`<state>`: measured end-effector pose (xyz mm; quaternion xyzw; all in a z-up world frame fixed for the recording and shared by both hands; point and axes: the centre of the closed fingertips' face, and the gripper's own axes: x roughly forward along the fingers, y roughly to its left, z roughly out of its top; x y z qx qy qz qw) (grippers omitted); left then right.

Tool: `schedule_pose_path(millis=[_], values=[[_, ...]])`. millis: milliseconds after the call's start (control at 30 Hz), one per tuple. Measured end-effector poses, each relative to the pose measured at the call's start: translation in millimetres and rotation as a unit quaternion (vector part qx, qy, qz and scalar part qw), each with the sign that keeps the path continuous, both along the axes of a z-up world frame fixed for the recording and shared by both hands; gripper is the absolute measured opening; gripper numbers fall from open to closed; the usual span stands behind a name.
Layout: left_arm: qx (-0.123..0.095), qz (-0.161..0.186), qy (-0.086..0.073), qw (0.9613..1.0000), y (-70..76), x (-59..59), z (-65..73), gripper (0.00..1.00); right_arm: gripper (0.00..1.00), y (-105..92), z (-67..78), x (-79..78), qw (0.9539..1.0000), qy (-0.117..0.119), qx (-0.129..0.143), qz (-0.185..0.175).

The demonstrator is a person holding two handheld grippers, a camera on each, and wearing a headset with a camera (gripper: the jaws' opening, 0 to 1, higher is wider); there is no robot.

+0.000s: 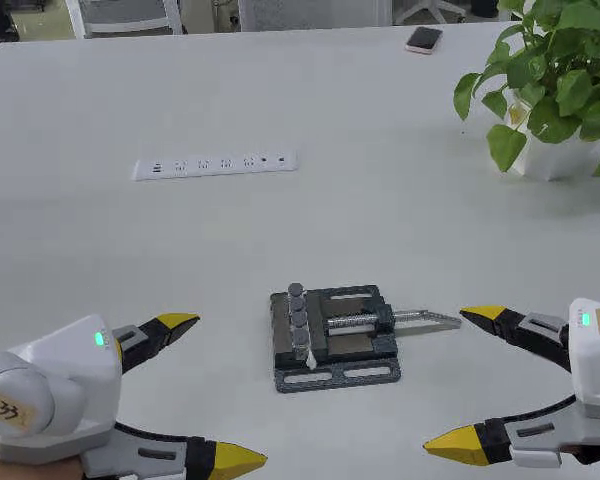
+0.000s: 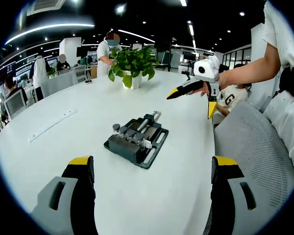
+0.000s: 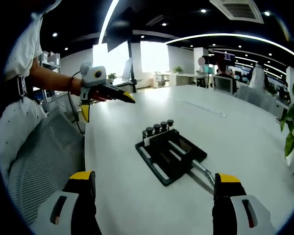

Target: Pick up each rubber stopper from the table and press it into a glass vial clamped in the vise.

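vials (image 1: pixel 298 318), four in a row with dark tops, stand clamped in one vise (image 1: pixel 335 340) mid-worktop (image 1: pixel 180 250); left tongs (image 1: pixel 220 390) and right tongs (image 1: pixel 452 378) both spread, empty, flanking it

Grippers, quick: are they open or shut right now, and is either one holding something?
Left gripper: open, holding nothing.
Right gripper: open, holding nothing.
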<state>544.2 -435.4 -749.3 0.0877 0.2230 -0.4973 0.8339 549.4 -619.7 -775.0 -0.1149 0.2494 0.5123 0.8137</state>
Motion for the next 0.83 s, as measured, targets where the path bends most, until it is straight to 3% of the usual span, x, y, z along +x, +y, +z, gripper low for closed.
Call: schedule_pose_path(millis=[833], values=[[0.002,-0.002,0.001,1.0,1.1,-3.2,-3.4,0.99,0.99,-1.5,1.8,2.4,0.9999,-0.008,-0.013,0.005]])
